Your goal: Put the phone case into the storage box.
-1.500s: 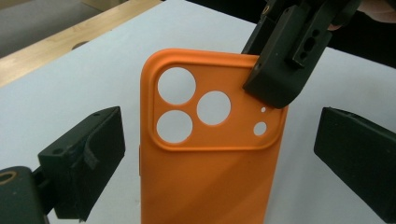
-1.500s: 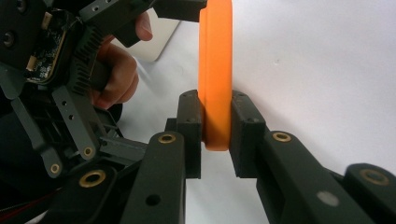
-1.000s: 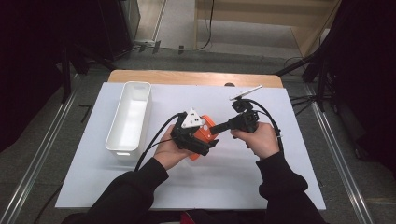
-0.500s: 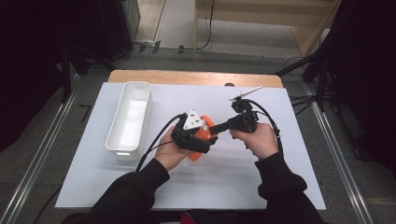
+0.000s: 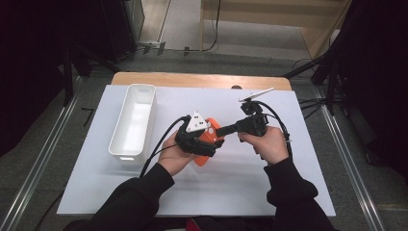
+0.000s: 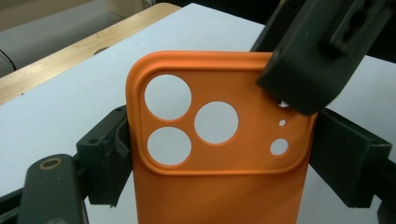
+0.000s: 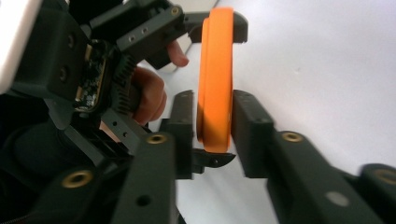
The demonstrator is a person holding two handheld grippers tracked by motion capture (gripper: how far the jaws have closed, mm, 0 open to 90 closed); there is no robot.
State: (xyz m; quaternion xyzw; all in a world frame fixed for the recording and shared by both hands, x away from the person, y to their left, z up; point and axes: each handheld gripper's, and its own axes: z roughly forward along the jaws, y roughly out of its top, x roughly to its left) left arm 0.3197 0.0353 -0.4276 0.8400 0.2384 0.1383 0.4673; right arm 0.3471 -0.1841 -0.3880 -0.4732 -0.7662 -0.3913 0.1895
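An orange phone case (image 5: 204, 158) with round camera holes is held upright above the middle of the white table. My left gripper (image 6: 219, 158) is shut on it across its width, one pad on each long edge, after its jaws closed in on it. My right gripper (image 7: 213, 130) comes in from the right and straddles the case's (image 7: 215, 70) top corner edge-on. Its jaws have just been opening, and the pads stand close to both faces with the case between them. In the left gripper view, one right-gripper finger (image 6: 303, 70) covers the case's (image 6: 219, 186) upper right corner.
A long white bin (image 5: 132, 120) stands at the left of the white table sheet (image 5: 288, 183). A wooden table edge (image 5: 202, 79) runs along the far side. Both forearms in black sleeves come in from the bottom.
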